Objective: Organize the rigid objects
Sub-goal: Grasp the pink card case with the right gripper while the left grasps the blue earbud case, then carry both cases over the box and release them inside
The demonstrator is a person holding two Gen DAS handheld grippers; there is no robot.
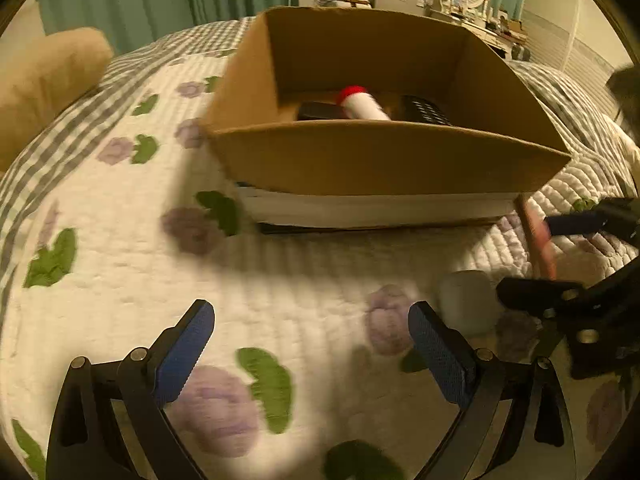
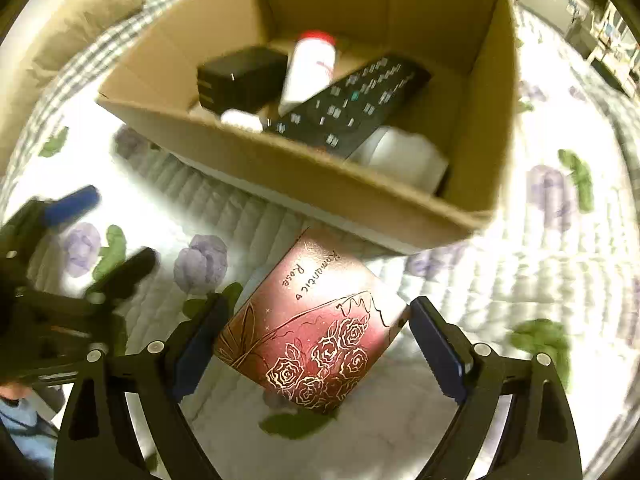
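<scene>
The right gripper (image 2: 312, 344) is seen with its jaws spread wide, straddling a pink box (image 2: 316, 328) printed with gold roses and the words "Romantic Rose". The left blue pad (image 2: 196, 344) sits at or just against the box's lower left edge; contact cannot be confirmed. The right pad (image 2: 436, 348) stands slightly apart from the box's corner, so no grip is shown. The box lies tilted on the floral quilt (image 2: 540, 264), just beside the near wall of an open cardboard box (image 2: 320, 172). Inside the cardboard box are noted a black remote control (image 2: 352, 100), a white tube with a red cap (image 2: 310, 68), a black rectangular block (image 2: 240, 76) and a white object (image 2: 404, 156). The left gripper (image 1: 312, 344) is held wide open over bare quilt, nothing between its pads. A small white object (image 1: 468, 300) lies just to its right.
</scene>
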